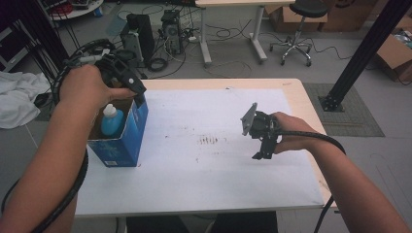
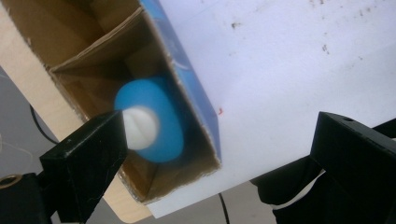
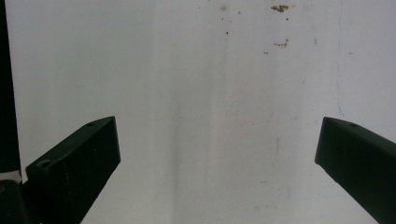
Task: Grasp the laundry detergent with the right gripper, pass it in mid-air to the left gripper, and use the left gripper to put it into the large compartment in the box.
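Observation:
A blue cardboard box (image 1: 121, 143) stands open-topped at the table's left edge, with a blue bottle (image 1: 111, 121) with a white cap upright inside it. My left gripper (image 1: 132, 86) hovers just above the box's far rim, jaws wide apart and holding nothing. In the left gripper view the bottle (image 2: 163, 135) sits in a brown compartment of the box (image 2: 196, 100), below and between the spread jaws of the left gripper (image 2: 219, 140). My right gripper (image 1: 262, 148) hangs open over the white sheet (image 1: 204, 160) at mid-right. In the right gripper view the right gripper (image 3: 217, 149) has bare sheet between its jaws.
The white sheet covers most of the wooden table (image 1: 301, 97) and carries small brown stains (image 1: 210, 141). Beyond the far edge are computer towers (image 1: 138, 34), cables, a desk and a stool (image 1: 297, 29). A black post (image 1: 362, 53) rises at the right.

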A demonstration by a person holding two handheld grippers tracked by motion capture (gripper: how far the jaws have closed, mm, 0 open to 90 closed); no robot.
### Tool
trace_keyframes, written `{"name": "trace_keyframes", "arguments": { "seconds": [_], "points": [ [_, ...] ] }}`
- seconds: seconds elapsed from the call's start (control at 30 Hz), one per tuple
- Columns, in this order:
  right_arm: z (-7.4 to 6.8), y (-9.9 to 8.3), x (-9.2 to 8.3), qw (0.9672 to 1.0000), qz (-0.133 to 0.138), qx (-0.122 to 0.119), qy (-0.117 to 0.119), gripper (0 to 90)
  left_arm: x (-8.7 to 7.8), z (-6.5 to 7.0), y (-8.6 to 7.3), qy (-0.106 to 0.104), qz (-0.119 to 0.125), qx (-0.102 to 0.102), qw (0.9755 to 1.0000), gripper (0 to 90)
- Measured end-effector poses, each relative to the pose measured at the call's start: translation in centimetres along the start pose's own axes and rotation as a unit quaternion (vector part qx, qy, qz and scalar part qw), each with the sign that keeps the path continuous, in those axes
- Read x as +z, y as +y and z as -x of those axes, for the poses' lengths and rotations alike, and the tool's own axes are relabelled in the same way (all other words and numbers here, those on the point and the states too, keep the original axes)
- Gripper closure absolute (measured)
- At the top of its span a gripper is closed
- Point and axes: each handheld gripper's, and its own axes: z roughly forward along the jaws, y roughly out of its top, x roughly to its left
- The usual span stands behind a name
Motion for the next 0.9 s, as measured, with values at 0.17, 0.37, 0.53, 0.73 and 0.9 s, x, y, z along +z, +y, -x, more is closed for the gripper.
{"name": "trace_keyframes", "arguments": {
  "seconds": [0.17, 0.37, 0.53, 0.73, 0.9],
  "points": [
    [0.0, -0.1, 0.0, 1.0000, 0.000, 0.002, 0.001, 0.0, -0.2, 1.2, 0.4, -0.001, -0.004, 0.032, 0.9995, 1.1],
    [0.0, -0.1, -0.1, 1.0000, -0.003, 0.004, 0.001, 0.0, -0.1, 3.0, 1.0, -0.015, -0.006, 0.091, 0.9957, 0.2],
    [0.0, -0.2, -0.3, 1.0000, -0.005, 0.006, 0.000, 0.0, 0.7, 4.8, 1.5, -0.024, -0.022, 0.163, 0.9862, 0.1],
    [0.0, -0.2, -0.5, 0.9999, -0.009, 0.009, 0.001, 0.0, 1.6, 6.7, 1.9, -0.023, -0.015, 0.255, 0.9665, 0.1],
    [-0.1, -0.1, -0.5, 0.9999, -0.013, 0.009, 0.002, 0.0, 1.9, 8.4, 1.9, -0.032, -0.004, 0.324, 0.9455, 0.1]
  ]
}}
